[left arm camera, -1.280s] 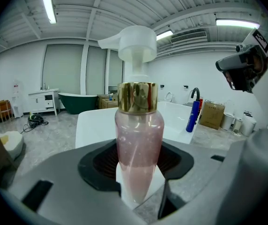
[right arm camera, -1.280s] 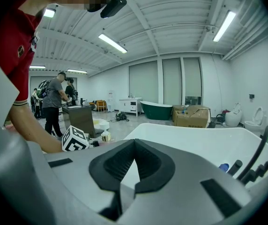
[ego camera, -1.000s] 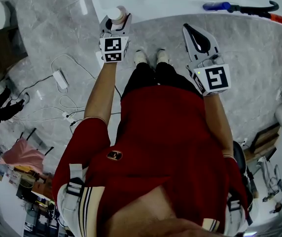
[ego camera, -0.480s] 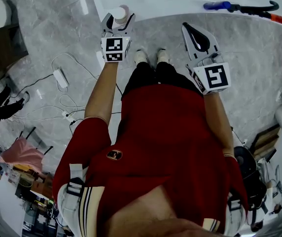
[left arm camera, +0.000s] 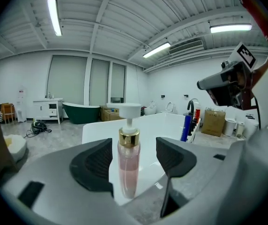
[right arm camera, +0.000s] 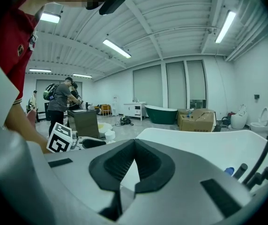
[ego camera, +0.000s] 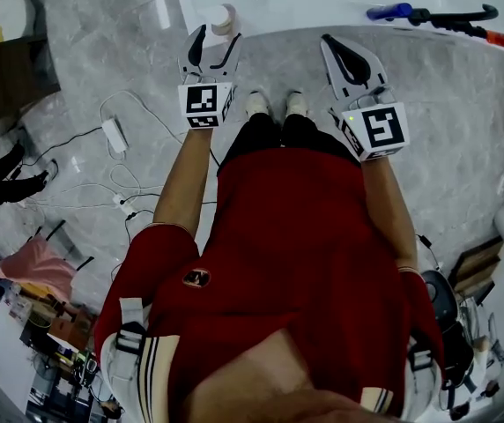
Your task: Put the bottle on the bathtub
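Observation:
A pink pump bottle (ego camera: 224, 18) with a gold collar and white pump stands upright on the white bathtub's rim (ego camera: 270, 7). My left gripper (ego camera: 216, 44) is open and its jaws have just been opening. It sits just short of the bottle, touching nothing. In the left gripper view the bottle (left arm camera: 128, 165) stands free beyond the black pads (left arm camera: 94, 165), with a gap on each side, on the bathtub (left arm camera: 169, 125). My right gripper (ego camera: 344, 53) hovers over the floor by the tub, shut and empty; its pads (right arm camera: 148, 165) meet.
A blue bottle (ego camera: 387, 11) and a black faucet lie on the tub's far rim at right. White cables and an adapter (ego camera: 112, 136) trail on the floor at left. My shoes (ego camera: 271, 104) stand by the tub. People stand at a dark counter (right arm camera: 61, 102).
The left jaws opened off the bottle and the gripper drew back from it. The bottle stays upright on the tub rim. The right gripper kept still.

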### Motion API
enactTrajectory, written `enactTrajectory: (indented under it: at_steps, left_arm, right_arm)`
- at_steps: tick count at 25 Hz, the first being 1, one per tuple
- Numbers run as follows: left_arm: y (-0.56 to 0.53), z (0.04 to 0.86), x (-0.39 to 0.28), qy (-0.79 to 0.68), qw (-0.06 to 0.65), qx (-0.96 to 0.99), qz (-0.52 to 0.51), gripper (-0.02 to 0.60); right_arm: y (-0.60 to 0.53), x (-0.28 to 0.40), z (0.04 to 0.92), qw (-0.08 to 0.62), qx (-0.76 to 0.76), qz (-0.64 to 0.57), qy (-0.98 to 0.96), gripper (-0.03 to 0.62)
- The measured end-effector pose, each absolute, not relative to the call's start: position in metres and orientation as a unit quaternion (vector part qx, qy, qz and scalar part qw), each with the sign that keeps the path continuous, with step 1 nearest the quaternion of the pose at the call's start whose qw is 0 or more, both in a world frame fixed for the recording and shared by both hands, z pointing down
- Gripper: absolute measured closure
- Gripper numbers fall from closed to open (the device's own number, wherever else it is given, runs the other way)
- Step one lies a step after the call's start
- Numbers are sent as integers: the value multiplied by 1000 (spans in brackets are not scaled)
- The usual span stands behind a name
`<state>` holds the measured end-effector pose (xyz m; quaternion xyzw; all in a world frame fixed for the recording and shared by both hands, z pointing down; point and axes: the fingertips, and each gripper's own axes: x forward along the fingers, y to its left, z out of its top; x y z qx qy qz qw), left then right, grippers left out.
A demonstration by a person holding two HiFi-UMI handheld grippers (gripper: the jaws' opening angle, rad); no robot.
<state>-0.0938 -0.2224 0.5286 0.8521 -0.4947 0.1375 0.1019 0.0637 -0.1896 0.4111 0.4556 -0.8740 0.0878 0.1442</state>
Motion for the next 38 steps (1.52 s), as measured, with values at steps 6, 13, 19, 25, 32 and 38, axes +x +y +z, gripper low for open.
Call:
enactTrajectory:
  at_steps: [6,13,19,25,32,38]
  left_arm:
    - [-199,476,-82,-492,86,860,104,307]
    - [-173,421,-56,-472,67,876,75,331]
    - [-157,379,-41,-462,46,884,52,404]
    - [-144,353,-29,-462,25,885,45,536]
    - [-131,345,-14,-451,16,891,49,574]
    - [-125,341,-5,-442,15,896,51,574]
  right_arm:
    - [-182,57,397,120,443,82,-885,594]
    - [-171,52,381,98,424,73,-898,594]
    - [-161,51,362,75,410,64,-907,594]
    - [-150,47,346,55,400,58,-913,594]
    - [-138,49,337,42,391,49,-918,594]
    - [-131,48,336,44,386,45,-920,595]
